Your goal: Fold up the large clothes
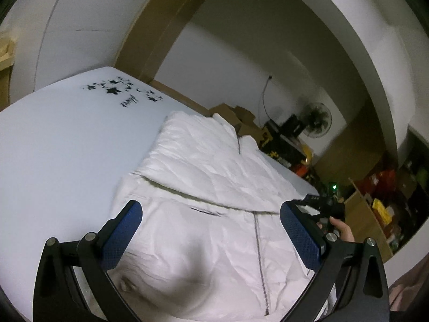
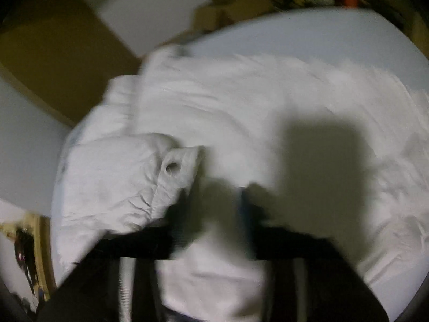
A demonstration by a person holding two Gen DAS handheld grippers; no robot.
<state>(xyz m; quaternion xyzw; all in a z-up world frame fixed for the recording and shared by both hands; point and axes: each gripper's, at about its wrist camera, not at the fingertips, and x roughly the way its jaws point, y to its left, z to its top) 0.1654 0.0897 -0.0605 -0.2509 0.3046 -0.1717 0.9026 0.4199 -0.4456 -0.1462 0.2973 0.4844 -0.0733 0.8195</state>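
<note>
In my left view the left gripper [image 1: 210, 222] stands wide apart, nothing between its fingers, over the white jacket [image 1: 214, 166] lying across the middle of the table [image 1: 53, 147]. The blurred right view shows the right gripper [image 2: 214, 201] above the jacket; I cannot tell its state. Boxes [image 1: 375, 214] sit far right.

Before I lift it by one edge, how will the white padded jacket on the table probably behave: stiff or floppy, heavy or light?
The white padded jacket will probably sag and drape, since it lies in soft creases with one panel folded over. Its puffy quilting suggests it is light for its bulk. The zipper side may hang slightly lower, and the smooth shell could slide on the table.
</note>
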